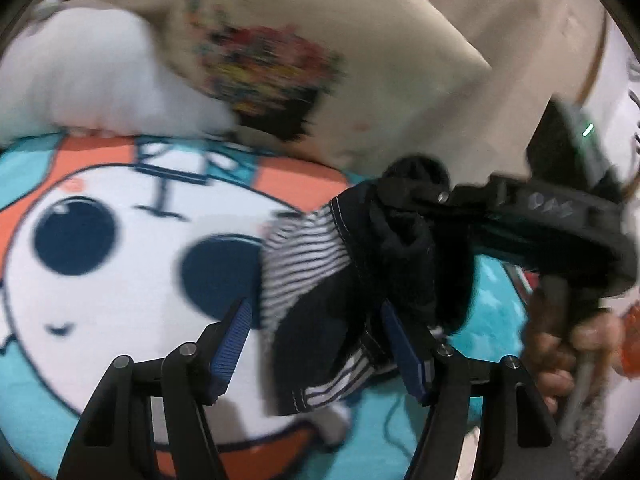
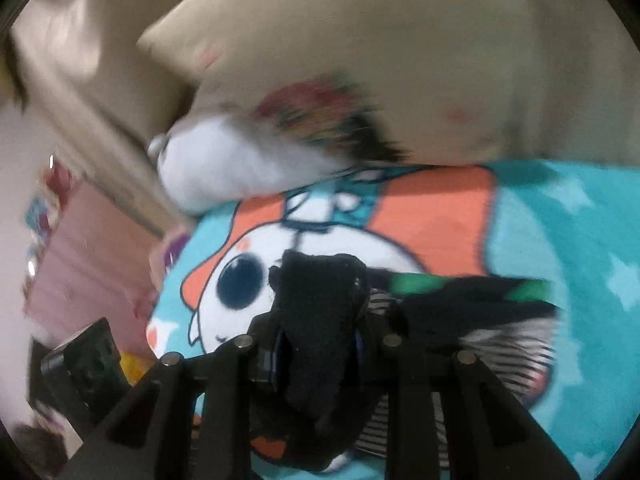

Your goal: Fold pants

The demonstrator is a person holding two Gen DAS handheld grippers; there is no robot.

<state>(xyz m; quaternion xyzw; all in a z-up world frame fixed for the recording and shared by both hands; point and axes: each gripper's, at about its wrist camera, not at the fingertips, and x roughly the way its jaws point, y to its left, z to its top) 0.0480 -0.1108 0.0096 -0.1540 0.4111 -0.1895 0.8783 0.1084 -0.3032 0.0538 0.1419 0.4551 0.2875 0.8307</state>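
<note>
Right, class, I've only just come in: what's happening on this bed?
A person is folding pants with a handheld claw in each hand. The right claw is shut on a bunch of the dark fabric and holds the pants up above the cartoon blanket. The left claw is open, its fingers either side of the hanging striped part, not yet gripping. Pillows lie behind. No fold is made yet.

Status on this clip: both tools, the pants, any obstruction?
Left tool open, pants hanging between its fingers. Right tool shut on pants, lifted above cartoon blanket. Beige pillow behind, not obstructing.
</note>
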